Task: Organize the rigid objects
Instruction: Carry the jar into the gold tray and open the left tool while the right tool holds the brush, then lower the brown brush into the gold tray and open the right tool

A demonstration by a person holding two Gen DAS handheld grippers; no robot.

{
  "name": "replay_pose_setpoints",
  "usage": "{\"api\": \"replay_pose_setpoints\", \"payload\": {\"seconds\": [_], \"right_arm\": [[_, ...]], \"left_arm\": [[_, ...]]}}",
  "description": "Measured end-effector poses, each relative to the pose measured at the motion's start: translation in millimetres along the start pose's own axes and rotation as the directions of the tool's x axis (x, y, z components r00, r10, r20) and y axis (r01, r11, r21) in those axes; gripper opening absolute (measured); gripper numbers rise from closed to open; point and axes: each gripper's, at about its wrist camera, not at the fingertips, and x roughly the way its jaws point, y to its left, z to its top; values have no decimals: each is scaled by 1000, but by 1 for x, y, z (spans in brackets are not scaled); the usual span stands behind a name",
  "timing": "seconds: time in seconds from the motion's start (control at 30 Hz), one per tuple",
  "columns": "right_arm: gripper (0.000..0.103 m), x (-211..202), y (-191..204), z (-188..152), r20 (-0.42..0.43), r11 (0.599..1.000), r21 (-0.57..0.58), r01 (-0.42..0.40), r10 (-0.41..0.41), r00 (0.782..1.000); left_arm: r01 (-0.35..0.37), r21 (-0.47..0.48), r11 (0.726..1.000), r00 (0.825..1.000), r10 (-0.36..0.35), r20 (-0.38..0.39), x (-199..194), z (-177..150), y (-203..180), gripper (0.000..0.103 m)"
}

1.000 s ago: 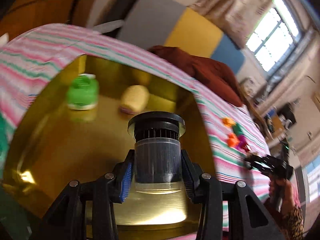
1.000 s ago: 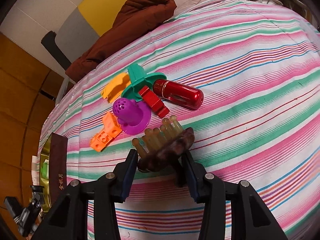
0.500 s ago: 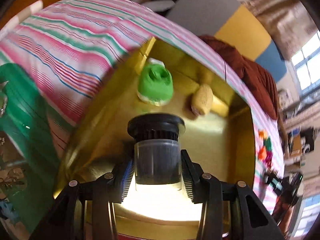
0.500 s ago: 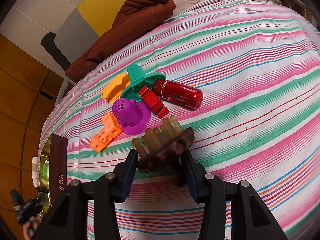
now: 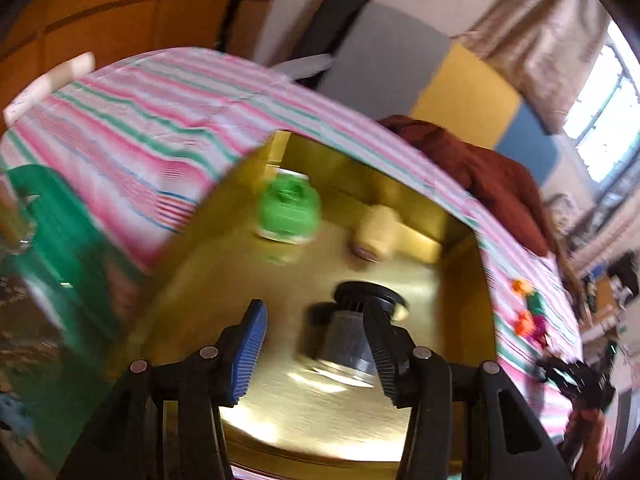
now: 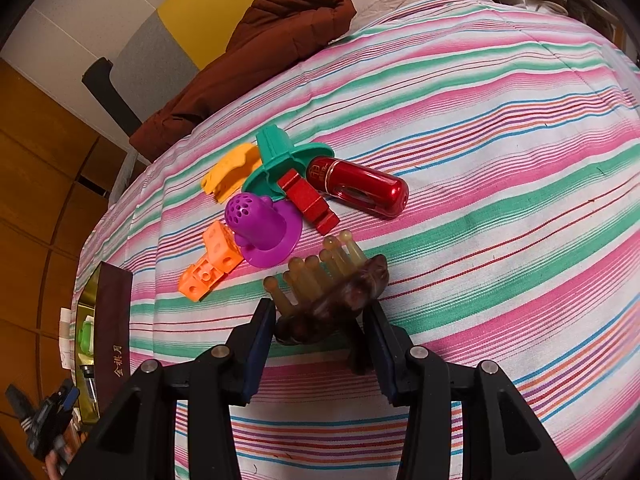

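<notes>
In the left wrist view my left gripper (image 5: 316,344) hangs over a gold-lined box (image 5: 200,280), its jaws opening. A clear canister with a black cap (image 5: 344,340) sits tilted on the box floor between them; it rests by the right finger, and the blue left pad (image 5: 248,352) is well apart from it. A green lidded tub (image 5: 289,212) and a cream roll (image 5: 376,232) lie further back in the box. My right gripper (image 6: 320,328) is shut on a brown comb with amber teeth (image 6: 340,296), just above the striped cloth.
Beyond the comb lie a purple strainer (image 6: 264,228), orange block (image 6: 212,264), red block (image 6: 308,204), red capsule (image 6: 360,188), teal piece (image 6: 280,160) and yellow piece (image 6: 232,172). A brown jacket (image 6: 260,52) lies at the far edge. The box's dark outer wall (image 6: 114,320) stands at the left.
The left jaws have spread and let go of the canister, which now sits tilted in the box. The left view has swung. The right gripper and comb have not moved.
</notes>
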Motion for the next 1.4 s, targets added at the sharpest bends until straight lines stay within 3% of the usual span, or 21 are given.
{"api": "replay_pose_setpoints", "payload": {"seconds": [0.17, 0.3, 0.4, 0.63, 0.8, 0.97, 1.23, 1.4], "right_arm": [[44, -3, 0, 0, 11, 999, 10, -31, 30, 999], [44, -5, 0, 0, 18, 998, 12, -55, 54, 998], [44, -6, 3, 0, 20, 998, 6, -61, 61, 998], [44, -15, 12, -2, 53, 986, -25, -166, 168, 984], [44, -18, 36, -6, 37, 973, -86, -214, 218, 975], [44, -15, 90, -18, -29, 946, -177, -273, 273, 962], [44, 2, 221, -47, -167, 839, -375, -393, 356, 919], [44, 35, 290, -70, -261, 789, -454, -414, 327, 908]], "left_arm": [[114, 115, 987, 993, -118, 24, 1, -30, -43, 51], [158, 183, 970, 984, -170, 50, -12, -42, -62, 51], [157, 208, 965, 983, -173, 61, -15, -48, -69, 51], [134, 210, 968, 979, -162, 120, -27, -51, -65, 51], [59, 179, 982, 983, -88, 159, -35, -49, -53, 51], [34, 154, 987, 985, -60, 165, -36, -50, -40, 52], [30, 145, 989, 983, -55, 173, -41, -58, -28, 52], [39, 116, 993, 980, -60, 188, -46, -60, -24, 52]]}}
